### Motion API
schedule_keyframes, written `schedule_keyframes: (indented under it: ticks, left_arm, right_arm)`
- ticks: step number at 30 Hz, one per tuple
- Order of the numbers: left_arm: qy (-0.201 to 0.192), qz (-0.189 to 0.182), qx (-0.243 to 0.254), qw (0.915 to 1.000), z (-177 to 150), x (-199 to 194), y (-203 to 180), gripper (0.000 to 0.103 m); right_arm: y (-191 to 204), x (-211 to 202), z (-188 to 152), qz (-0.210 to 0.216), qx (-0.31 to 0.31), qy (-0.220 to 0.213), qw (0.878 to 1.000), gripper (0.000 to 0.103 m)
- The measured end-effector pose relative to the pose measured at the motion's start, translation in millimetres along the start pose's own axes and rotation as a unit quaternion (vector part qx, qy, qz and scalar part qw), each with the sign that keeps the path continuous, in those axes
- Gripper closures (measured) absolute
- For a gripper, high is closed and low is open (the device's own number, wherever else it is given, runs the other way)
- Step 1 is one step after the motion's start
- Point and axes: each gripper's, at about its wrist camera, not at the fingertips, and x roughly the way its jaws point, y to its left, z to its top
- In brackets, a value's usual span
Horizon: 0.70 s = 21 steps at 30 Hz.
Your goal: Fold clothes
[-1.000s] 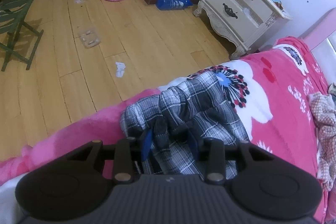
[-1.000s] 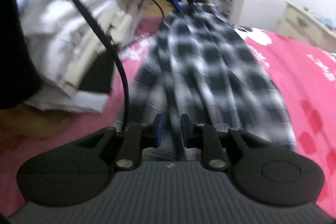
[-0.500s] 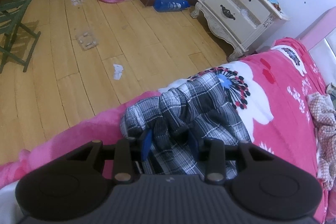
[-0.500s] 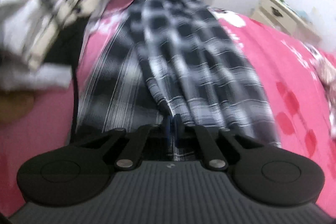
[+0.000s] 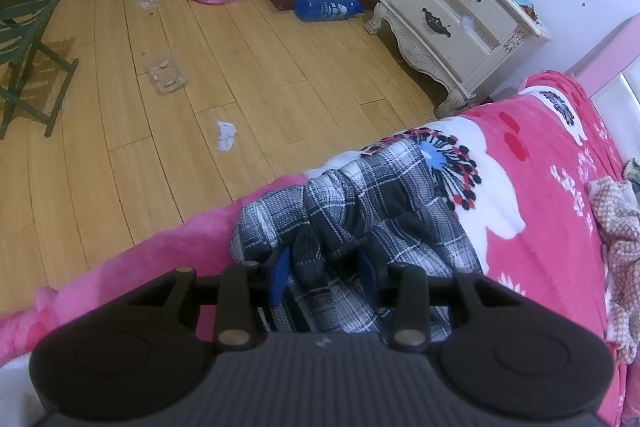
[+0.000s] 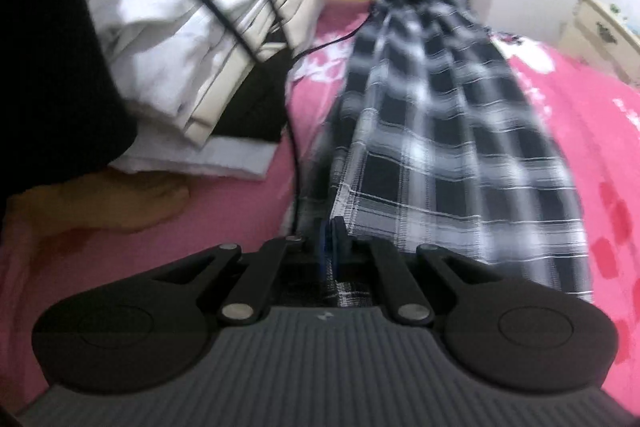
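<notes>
Here the right gripper (image 6: 331, 233) has just been closing, its jaws now pinched tight on the near hem of the plaid garment (image 6: 448, 155), which stretches away across the pink bed (image 6: 224, 219) toward its floor-side edge. There the left gripper (image 5: 323, 269), part open, clasps a bunched fold of the same cloth. Beyond that edge lie the wooden floor (image 5: 168, 131) and a cream nightstand (image 5: 452, 23).
</notes>
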Motion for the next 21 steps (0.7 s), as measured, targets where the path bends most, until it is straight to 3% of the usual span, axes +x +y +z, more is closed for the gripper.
schedule_keyframes:
  ticks: [7,11,17,21]
  left_arm:
    - [0.0,0.0,-0.002,1.0,-1.7,1.2,-0.6,0.064]
    - [0.0,0.001,0.0,1.0,-3.1,0.8,0.1,0.064]
    - [-0.002,0.001,0.003,1.0,-5.3,-0.4,0.1,0.064]
    - [-0.016,-0.025,0.007,0.9995,-6.8,-8.5,-0.8,0.05]
  right_arm:
    - [2.7,7.6,-4.5,0.017,0.021,0.009,1.0,0.101]
    - [7.8,23.8,-17.6,0.013,0.038,0.048,0.998,0.099]
    - [17.3,9.5,-29.1,0.005,0.076,0.051,0.996,0.096]
    - [21.5,-10.5,-47.6,0.027,0.137,0.089,0.986,0.096]
